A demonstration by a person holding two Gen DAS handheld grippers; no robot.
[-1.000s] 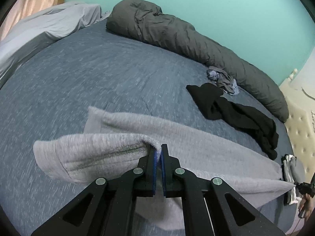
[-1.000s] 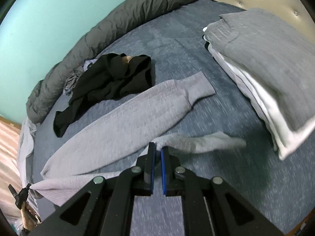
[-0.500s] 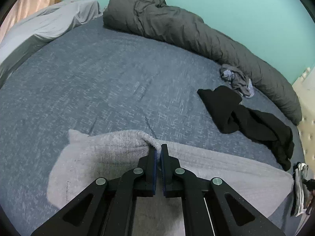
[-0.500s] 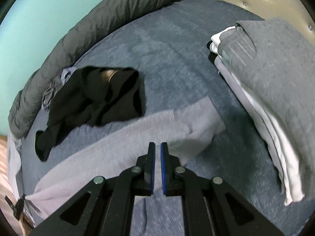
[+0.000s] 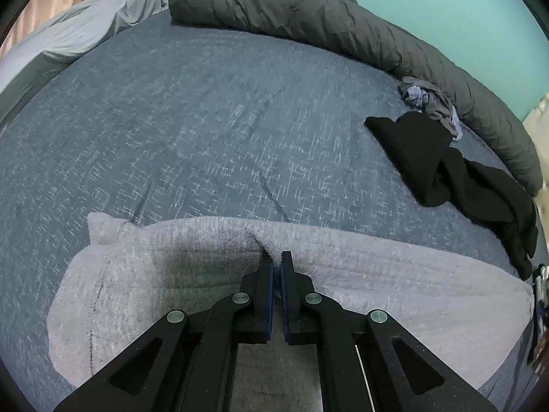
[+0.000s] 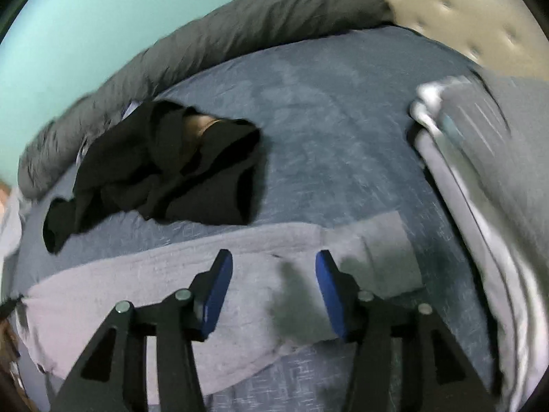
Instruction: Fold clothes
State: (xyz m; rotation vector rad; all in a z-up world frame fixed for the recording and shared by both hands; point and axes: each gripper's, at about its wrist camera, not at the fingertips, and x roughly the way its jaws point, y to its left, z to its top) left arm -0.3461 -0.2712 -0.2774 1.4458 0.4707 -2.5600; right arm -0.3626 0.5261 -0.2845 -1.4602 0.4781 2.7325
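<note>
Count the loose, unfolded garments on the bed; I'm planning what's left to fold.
3: the light grey garment spread under the hand-held grippers, the black garment crumpled beyond it, and a small grey-blue garment bunched against the rolled duvet. More may be hidden.

A pale heather-grey garment (image 5: 394, 285) lies across a bed (image 5: 206, 120) covered in slate-blue fabric flecked with fine white dashes. Beyond it sit a crumpled black garment (image 6: 164, 171) and a small grey-and-lilac bundle (image 5: 429, 103). A charcoal-grey duvet (image 5: 326, 24) runs along a mint-green wall (image 5: 446, 10). The headboard (image 6: 463, 10) is cream with button tufting. A folded stack (image 6: 480, 178) shows grey over white. Both black grippers carry royal-blue pads (image 6: 216, 292).
</note>
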